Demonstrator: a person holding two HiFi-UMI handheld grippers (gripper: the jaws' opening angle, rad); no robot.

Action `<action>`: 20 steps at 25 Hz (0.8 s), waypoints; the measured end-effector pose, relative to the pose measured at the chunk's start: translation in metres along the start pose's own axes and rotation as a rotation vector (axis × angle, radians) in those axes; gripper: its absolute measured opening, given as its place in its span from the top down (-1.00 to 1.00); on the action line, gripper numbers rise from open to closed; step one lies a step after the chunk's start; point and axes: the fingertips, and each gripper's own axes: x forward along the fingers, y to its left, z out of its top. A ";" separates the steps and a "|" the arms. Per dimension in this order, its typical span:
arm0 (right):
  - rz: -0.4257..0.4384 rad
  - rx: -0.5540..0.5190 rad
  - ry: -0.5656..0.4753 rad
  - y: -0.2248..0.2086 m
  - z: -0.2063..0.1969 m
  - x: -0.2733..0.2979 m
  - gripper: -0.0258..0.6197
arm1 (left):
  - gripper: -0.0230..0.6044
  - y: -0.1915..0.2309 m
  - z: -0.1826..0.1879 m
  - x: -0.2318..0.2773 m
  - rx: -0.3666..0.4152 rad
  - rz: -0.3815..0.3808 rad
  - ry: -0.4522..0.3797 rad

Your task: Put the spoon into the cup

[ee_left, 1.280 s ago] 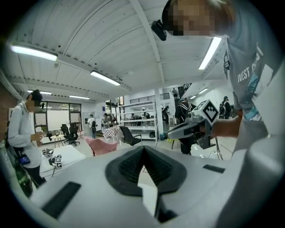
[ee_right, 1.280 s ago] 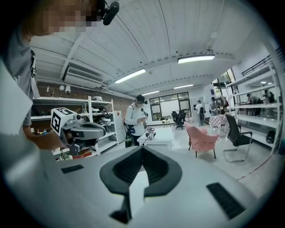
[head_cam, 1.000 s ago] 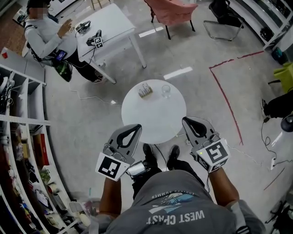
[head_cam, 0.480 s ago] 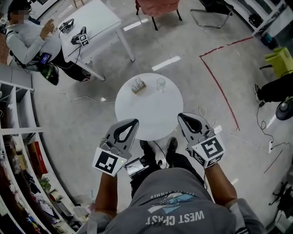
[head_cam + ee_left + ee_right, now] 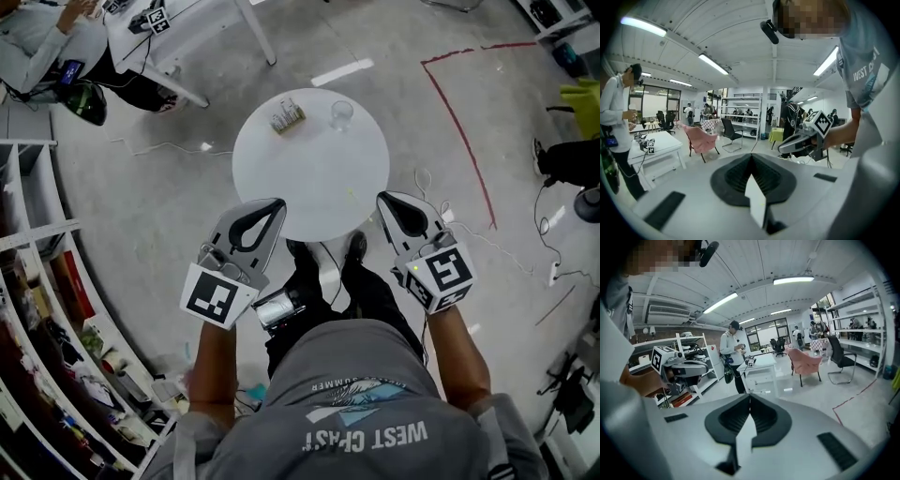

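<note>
head view: a round table (image 5: 309, 178) stands ahead of the wearer's feet. at its far edge sit a clear cup (image 5: 341, 113) and, just left of it and not touching, a small rack (image 5: 288, 118) of thin upright pieces. it is too small to tell a spoon among them. the left gripper (image 5: 269, 210) and right gripper (image 5: 390, 203) show at either side of the table's near edge, both well apart from cup and rack.

left gripper view: its jaws are pressed together with nothing between them. beyond them are the right gripper (image 5: 801, 143), a pink chair (image 5: 701, 139) and a desk (image 5: 654, 147).

right gripper view: these jaws also meet tip to tip, empty. past them are the left gripper (image 5: 679, 369), a person (image 5: 733, 357) standing by a desk (image 5: 759, 364), and a pink chair (image 5: 806, 363).
</note>
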 end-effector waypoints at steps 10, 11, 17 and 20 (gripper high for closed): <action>-0.003 0.071 0.082 -0.008 -0.049 0.029 0.92 | 0.92 0.011 -0.031 0.012 -0.045 -0.009 0.045; -0.003 0.076 0.091 -0.009 -0.054 0.032 0.92 | 0.92 0.012 -0.033 0.014 -0.049 -0.010 0.048; -0.014 0.102 0.159 -0.015 -0.090 0.045 0.91 | 0.92 0.018 -0.051 0.018 -0.086 -0.011 0.072; -0.020 0.109 0.205 -0.020 -0.110 0.051 0.91 | 0.92 0.018 -0.060 0.021 -0.100 -0.021 0.085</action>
